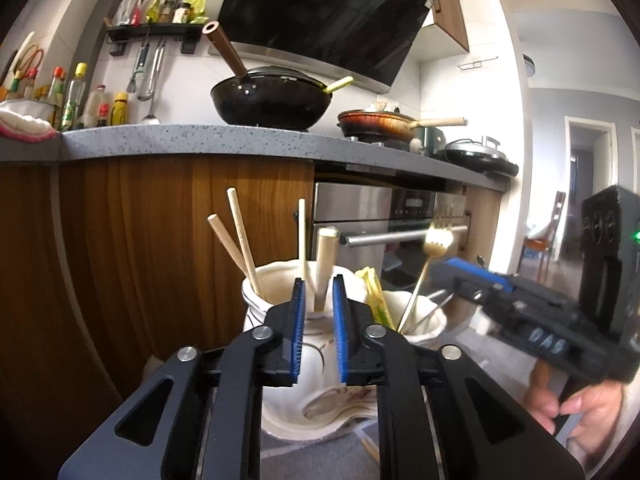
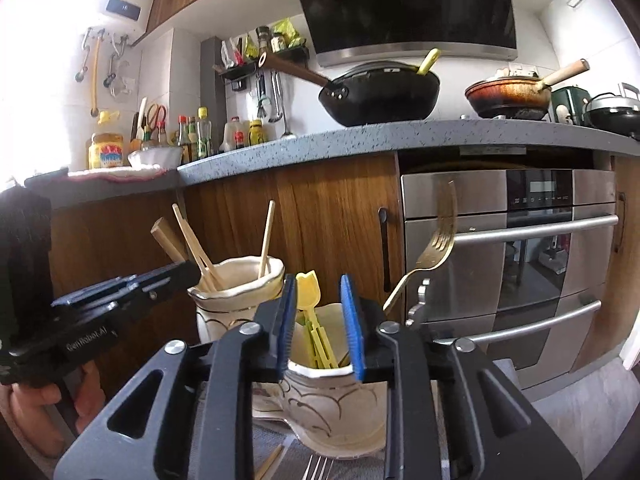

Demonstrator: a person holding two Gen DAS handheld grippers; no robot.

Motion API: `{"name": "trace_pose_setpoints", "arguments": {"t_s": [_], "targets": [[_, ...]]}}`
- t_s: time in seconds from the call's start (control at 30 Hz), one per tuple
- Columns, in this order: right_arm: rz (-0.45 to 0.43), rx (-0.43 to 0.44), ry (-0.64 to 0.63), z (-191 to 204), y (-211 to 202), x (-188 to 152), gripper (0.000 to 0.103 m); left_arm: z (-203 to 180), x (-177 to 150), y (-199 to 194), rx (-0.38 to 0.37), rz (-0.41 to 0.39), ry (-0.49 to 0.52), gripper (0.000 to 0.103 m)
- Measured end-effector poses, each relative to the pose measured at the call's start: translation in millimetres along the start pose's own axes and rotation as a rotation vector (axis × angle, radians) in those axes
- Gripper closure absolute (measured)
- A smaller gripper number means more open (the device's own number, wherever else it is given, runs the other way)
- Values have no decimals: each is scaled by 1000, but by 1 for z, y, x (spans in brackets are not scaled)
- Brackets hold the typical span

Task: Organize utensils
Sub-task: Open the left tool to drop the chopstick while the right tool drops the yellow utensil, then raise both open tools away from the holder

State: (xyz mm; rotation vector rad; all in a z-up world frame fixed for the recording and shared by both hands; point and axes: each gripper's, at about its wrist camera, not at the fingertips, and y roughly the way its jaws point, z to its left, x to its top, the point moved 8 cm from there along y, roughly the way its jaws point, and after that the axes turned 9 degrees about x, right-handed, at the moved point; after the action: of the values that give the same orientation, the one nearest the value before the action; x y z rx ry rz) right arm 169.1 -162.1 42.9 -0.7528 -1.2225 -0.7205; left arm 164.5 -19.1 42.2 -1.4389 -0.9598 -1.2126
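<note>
Left wrist view: the left gripper [image 1: 319, 300] is hovering in front of the cream ceramic vase-shaped holder with dark swirl lines [image 1: 308, 344], its blue-padded jaws standing partly apart and holding nothing. A thick pale wooden handle [image 1: 325, 264] and several plain wooden chopsticks [image 1: 242, 240] are standing in that holder, the handle showing in the gap between the pads but not touched by them.

Right wrist view: the right gripper [image 2: 319, 320] is hanging over the second cream ceramic holder with gold-lined scallop pattern [image 2: 332, 412], jaws likewise partly apart and empty. Yellow plastic utensils with a cat-shaped top [image 2: 310, 304] are sitting inside it; a gold-coloured metal fork [image 2: 430, 256] is leaning out to the right. Silver fork tines [image 2: 318, 468] and a loose wooden stick [image 2: 269, 465] are lying on the grey surface at the holder's foot.

Step in hand, as a judgement: sorting is under way, with most pieces already standing in the two holders and both tools unloaded. The next move is probably calling for a descent to the loose pieces below, a closing on one and a lift clear of the rim; which piece comes next cannot be told.
</note>
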Motion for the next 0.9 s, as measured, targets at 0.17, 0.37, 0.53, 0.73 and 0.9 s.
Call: {"name": "trace_pose_setpoints", "arguments": {"t_s": [0.17,0.37,0.53,0.73,0.9], "targets": [[-25,-2,13,2,-31,3,51,-2,-7,-18,22,-6,14,62],[0,-8,34,4,-55,-9,31,0,-20,-43,51,-5,11,30],[50,-37,23,7,-65,-29,19,1,-34,-58,89,13,23,20],[98,-74,18,6,-74,-47,13,5,-49,-75,126,43,11,13],[156,-106,21,3,-77,-64,8,7,-59,-80,151,78,4,11]]}}
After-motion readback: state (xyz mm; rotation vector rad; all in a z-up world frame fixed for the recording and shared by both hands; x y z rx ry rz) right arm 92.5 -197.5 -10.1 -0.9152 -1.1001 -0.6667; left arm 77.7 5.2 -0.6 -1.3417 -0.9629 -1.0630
